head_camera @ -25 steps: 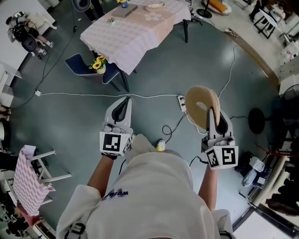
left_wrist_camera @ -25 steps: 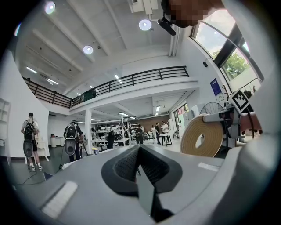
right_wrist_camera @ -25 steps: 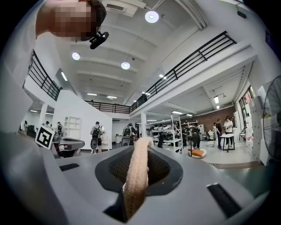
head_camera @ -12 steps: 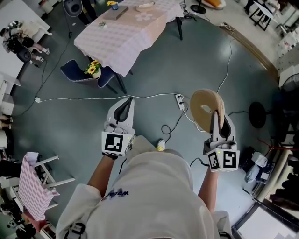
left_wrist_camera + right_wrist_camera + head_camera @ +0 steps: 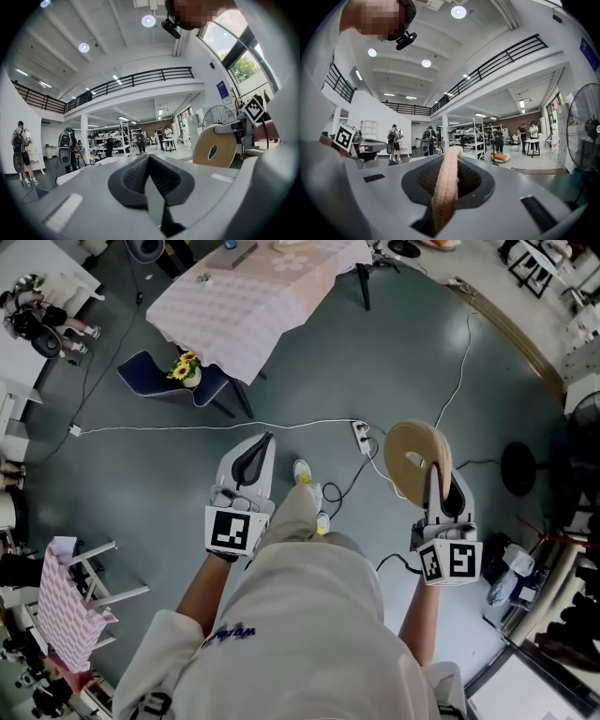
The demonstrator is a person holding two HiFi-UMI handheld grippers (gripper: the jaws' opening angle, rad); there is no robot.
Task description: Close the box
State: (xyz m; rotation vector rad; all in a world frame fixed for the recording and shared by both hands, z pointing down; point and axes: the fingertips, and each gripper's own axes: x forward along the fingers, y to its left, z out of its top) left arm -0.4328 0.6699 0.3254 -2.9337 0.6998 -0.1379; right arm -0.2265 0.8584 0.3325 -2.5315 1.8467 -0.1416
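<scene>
Lid (image 5: 401,442): round, woven, tan fibre

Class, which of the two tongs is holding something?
The right tongs, clamped on a tan roll of tape; the left tongs are shut with nothing between them.

— What's the person got on?
— A cream short-sleeved T-shirt (image 5: 309,634) with a small line of dark print low on one side, pale trousers (image 5: 296,512), and a white shoe (image 5: 302,471) touched with yellow.
— And the tools?
— The left gripper (image 5: 265,439) and right gripper (image 5: 433,471) are pale grey shells with black jaw linings. Each carries a marker cube (image 5: 232,531) of black-and-white squares.
</scene>
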